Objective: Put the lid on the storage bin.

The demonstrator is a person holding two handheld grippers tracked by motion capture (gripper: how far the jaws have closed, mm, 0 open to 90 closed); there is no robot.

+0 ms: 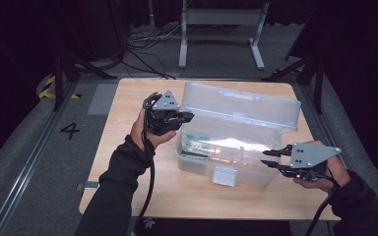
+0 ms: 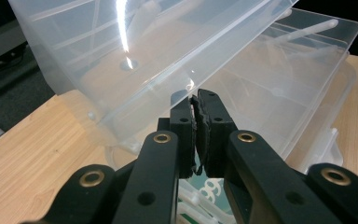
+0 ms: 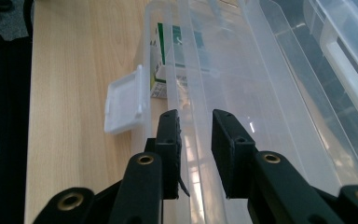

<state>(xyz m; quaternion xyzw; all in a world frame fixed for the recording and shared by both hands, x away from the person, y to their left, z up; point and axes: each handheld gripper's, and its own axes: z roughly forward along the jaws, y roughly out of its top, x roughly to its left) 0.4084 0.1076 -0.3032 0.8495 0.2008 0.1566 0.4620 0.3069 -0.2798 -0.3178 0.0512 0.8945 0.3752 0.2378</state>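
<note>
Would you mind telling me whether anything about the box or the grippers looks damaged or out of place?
One small thing: in the left gripper view, the pads lining the left gripper look ragged and frayed where the jaws meet. Otherwise the clear plastic box sits squarely on the table, lid open, nothing spilled.

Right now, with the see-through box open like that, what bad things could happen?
The lid stands up with nothing seen propping it, so it might drop shut on a gripper. The left gripper has its jaws closed at the box's left end, and the right gripper straddles an inner ridge at the right end; an uneven pull could tip or slide the light box on the table. The white latch sticks out and could snag.
</note>
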